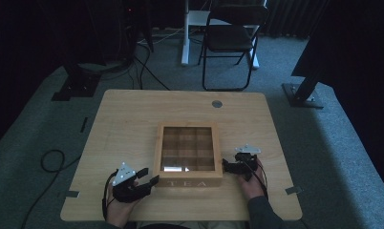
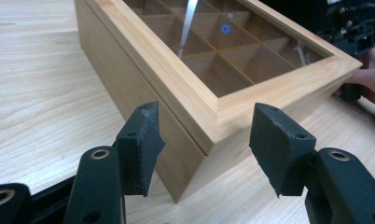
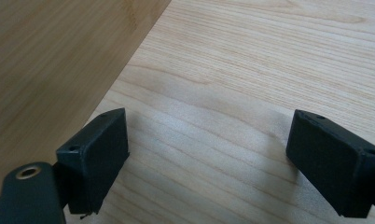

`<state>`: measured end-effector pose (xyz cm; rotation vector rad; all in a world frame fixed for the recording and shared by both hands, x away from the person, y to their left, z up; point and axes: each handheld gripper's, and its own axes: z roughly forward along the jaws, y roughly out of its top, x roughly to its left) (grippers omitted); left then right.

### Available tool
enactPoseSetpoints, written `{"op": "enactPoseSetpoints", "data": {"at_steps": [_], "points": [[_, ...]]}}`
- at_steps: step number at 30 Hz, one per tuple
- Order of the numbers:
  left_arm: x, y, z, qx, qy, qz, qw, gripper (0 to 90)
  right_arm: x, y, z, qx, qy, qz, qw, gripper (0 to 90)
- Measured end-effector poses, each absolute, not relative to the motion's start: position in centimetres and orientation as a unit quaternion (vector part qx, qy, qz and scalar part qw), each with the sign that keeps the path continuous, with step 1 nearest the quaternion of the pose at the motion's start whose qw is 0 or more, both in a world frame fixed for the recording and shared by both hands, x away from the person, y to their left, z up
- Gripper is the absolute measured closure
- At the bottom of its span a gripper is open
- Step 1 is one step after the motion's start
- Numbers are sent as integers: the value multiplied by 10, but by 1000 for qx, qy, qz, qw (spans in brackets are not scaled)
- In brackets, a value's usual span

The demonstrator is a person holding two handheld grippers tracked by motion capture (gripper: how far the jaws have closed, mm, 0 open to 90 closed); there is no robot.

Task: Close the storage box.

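Observation:
A wooden tea box (image 1: 187, 155) with a glass-windowed lid sits shut at the middle of the table, "TEA" on its front face. My left gripper (image 1: 151, 177) is open at the box's front left corner (image 2: 199, 140), which stands between the spread jaws without touching them. My right gripper (image 1: 227, 165) is open beside the box's right wall (image 3: 50, 60), jaws wide over bare wood with nothing between them. Through the glass (image 2: 218, 51) I see empty square compartments.
The light wooden table (image 1: 123, 119) has a round grey cable cap (image 1: 217, 103) near its far edge. A black folding chair (image 1: 230, 38) and stand feet (image 1: 302, 93) are on the carpet beyond. Cables (image 1: 51, 160) lie on the floor at left.

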<state>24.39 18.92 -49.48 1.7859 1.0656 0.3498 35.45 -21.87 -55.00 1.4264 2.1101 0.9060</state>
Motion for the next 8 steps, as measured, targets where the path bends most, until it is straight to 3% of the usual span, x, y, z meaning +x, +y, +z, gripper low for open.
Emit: {"op": "enactPoseSetpoints", "data": {"at_steps": [8], "points": [[247, 191, -496, 730, 444, 148, 498, 415, 355, -219, -550, 515, 762, 327, 217, 124]]}}
